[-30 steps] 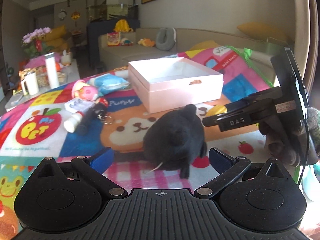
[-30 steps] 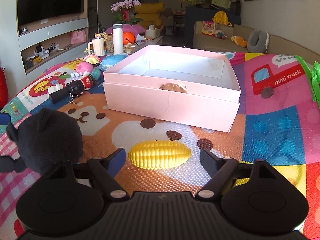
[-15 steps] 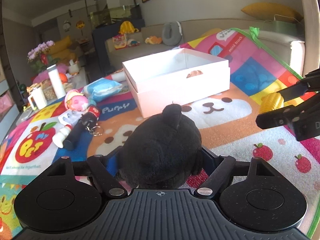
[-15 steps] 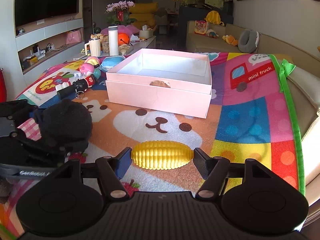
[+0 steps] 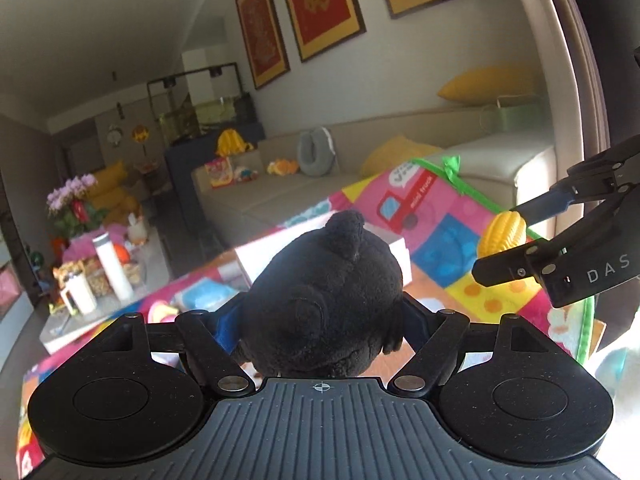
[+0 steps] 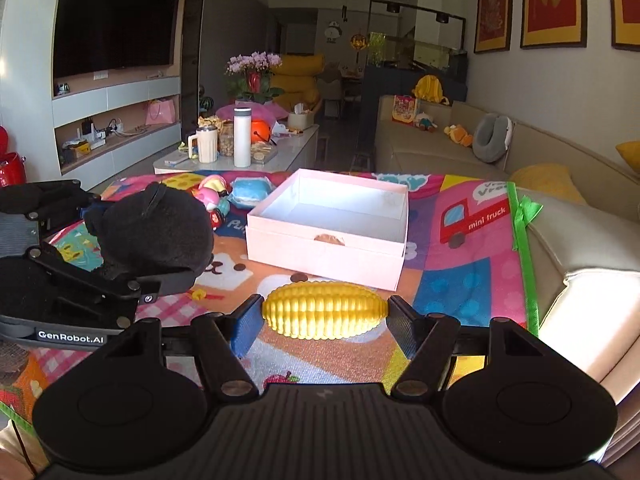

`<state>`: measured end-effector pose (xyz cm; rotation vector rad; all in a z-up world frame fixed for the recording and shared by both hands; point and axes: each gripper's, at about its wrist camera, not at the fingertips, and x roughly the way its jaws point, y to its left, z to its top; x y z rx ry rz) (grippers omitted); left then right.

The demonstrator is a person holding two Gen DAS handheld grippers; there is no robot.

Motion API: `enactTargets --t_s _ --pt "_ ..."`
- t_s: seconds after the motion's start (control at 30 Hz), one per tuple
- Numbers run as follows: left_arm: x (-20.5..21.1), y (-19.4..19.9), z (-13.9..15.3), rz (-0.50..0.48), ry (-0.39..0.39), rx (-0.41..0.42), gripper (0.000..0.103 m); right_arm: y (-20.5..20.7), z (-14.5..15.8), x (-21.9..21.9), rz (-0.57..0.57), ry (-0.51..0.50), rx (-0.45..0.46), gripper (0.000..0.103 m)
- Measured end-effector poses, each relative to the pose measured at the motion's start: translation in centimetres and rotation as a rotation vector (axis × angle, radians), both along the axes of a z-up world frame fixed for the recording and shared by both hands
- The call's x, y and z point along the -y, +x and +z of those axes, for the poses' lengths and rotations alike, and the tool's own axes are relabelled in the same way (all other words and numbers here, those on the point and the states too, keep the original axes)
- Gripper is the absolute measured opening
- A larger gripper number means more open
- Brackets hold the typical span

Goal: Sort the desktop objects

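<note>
Short of the pink box, your left gripper squeezes the soft black plush while your right gripper pinches the rigid, ridged corn end-to-end.

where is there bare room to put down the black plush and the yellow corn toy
The open pink cardboard box looks bare inside. Free mat lies between the box and the green-trimmed edge, and in front of the box. It is crowded left of the box: pink doll, blue packet. Left gripper grips the black plush toy; right gripper grips the yellow ribbed corn toy.
</note>
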<state>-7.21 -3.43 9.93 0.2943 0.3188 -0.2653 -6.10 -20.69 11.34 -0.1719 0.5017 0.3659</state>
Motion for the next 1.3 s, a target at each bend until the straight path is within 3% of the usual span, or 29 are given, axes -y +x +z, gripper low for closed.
enactTargets --t_s 0.17,0.37,0.43,0.47,0.53,0.6,0.8,1.0,1.17,1.3 --pt "-0.2 5.5 2.7 0.010 -0.096 0.013 0.083 3.1 3.3 1.3 -0.069 0.059 0.068 0.067" --pt "0.4 15.5 4.6 -0.022 -0.200 0.021 0.083 12.9 8.1 1.7 -0.126 0.158 0.108 0.067" --pt "0.4 18.6 4.5 -0.034 -0.237 0.027 0.088 16.7 8.8 1.7 -0.150 0.200 0.090 0.067" --pt "0.3 19.7 4.3 -0.052 -0.240 0.030 0.098 18.4 8.9 1.8 -0.158 0.219 0.076 0.068" --pt "-0.3 21.0 3.5 -0.055 -0.228 0.015 0.100 21.9 8.5 1.7 -0.126 0.262 0.022 0.085" --pt "-1.7 21.1 2.4 0.005 -0.218 -0.018 0.100 24.2 7.6 1.5 -0.118 0.288 -0.026 0.088" --pt "-7.3 17.2 -2.8 0.097 -0.166 -0.137 0.102 28.4 4.1 -0.4 -0.137 0.241 -0.107 0.088" --pt "-11.5 13.8 -6.8 0.164 -0.266 -0.216 0.102 30.9 1.7 -4.9 -0.143 0.164 -0.184 0.088" --pt "-12.9 13.3 -8.7 0.119 -0.320 -0.228 0.103 34.1 1.6 -11.0 -0.086 0.088 -0.270 0.088" --pt "-14.3 13.5 -9.5 0.103 -0.410 -0.256 0.103 38.8 1.1 -15.4 -0.121 0.013 -0.364 0.088"
